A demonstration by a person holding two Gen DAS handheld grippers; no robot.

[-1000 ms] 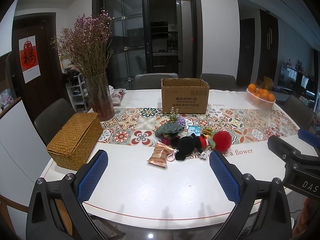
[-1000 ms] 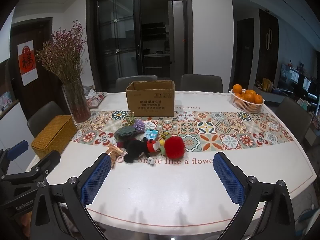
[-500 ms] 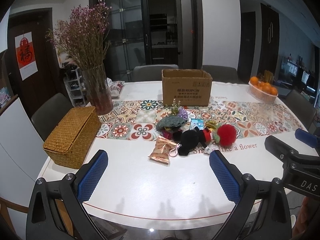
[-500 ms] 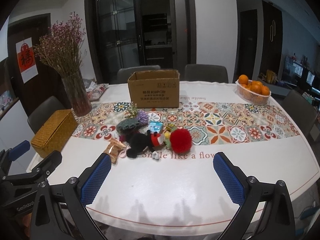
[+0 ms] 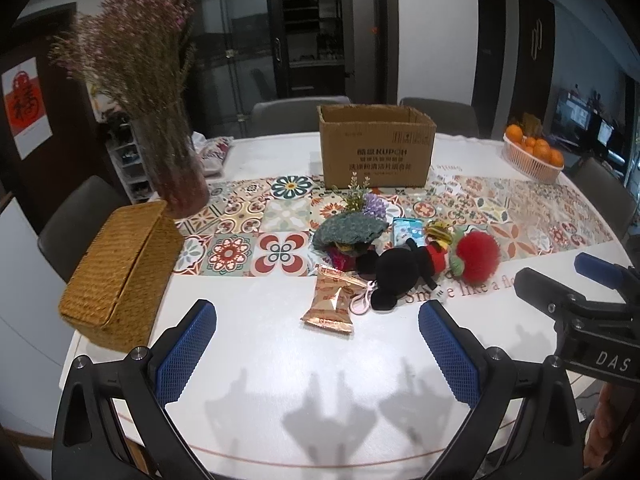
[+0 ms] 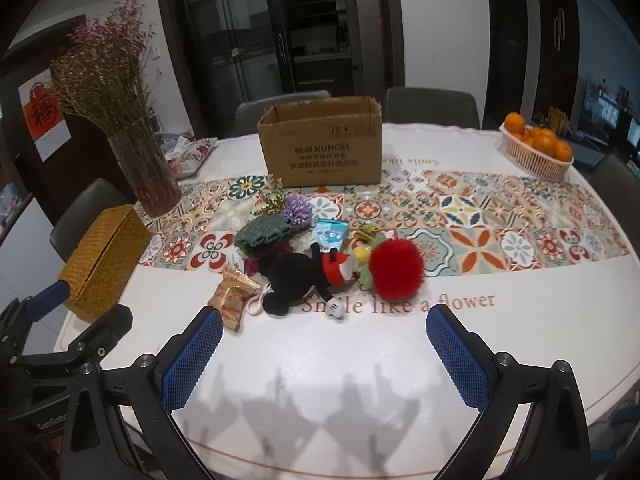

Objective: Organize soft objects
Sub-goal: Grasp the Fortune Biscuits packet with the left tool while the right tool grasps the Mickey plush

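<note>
Soft toy pile (image 6: 320,264) ahead of both hand-held grippers (image 5: 316,344) (image 6: 324,348), spread wide, empty.

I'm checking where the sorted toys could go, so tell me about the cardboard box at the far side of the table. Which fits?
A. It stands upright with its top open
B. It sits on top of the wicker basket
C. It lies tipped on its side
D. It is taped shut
A: the cardboard box stands upright on the table beyond the pile of soft toys, its flaps open at the top, well apart from the wicker basket.
</note>
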